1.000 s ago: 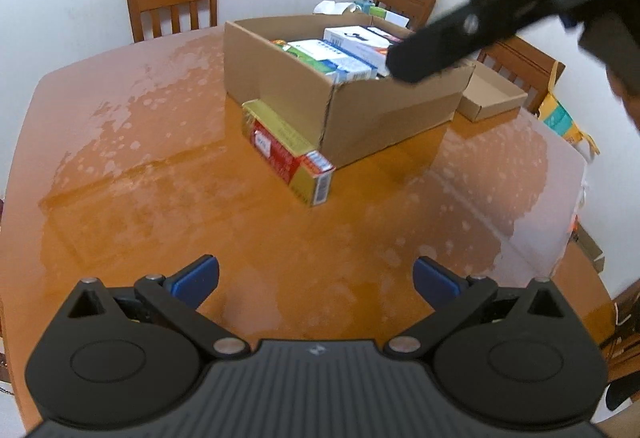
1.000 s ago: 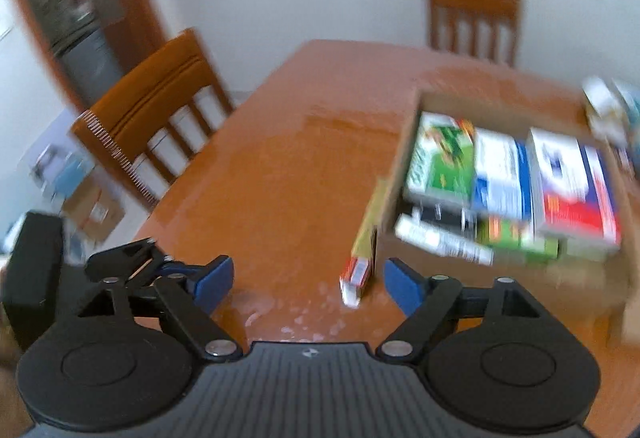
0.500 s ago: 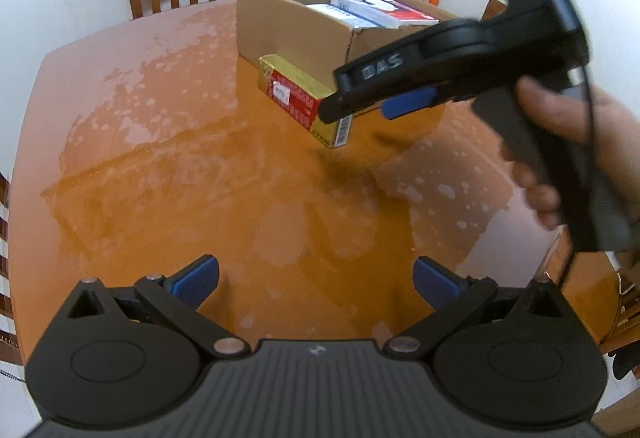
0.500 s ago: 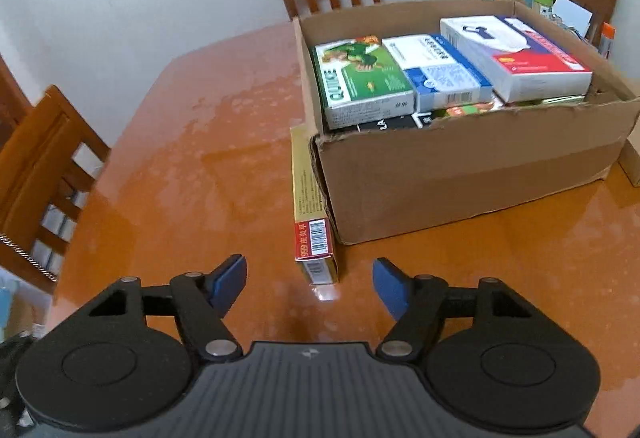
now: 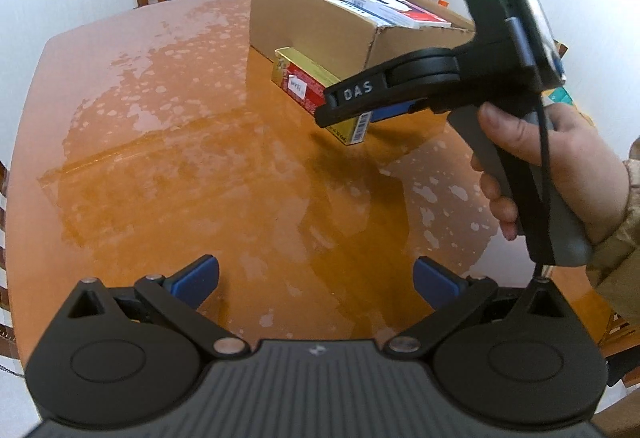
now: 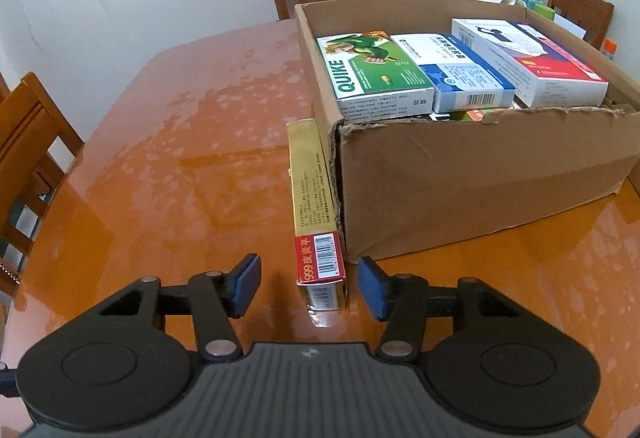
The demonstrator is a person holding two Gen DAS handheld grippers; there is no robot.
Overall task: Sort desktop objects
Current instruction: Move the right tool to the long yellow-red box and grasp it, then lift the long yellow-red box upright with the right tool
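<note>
Both grippers had their jaws spread, gripping nothing. The right gripper (image 6: 309,288) straddled the near end of a gold box (image 6: 314,197) lying on the table (image 6: 160,177) against the cardboard carton (image 6: 480,181); the left gripper (image 5: 316,278) hung over bare wood.

Right claw (image 5: 352,113) hides the gold box's (image 5: 308,77) near end

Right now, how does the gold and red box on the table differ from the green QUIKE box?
The gold and red carton stands on its long edge on the wooden table, against the outside of the cardboard box; the green QUIKE carton lies flat inside it. The gold one is narrower, and sits between the open right gripper jaws. Both are printed, barcoded cartons.
</note>
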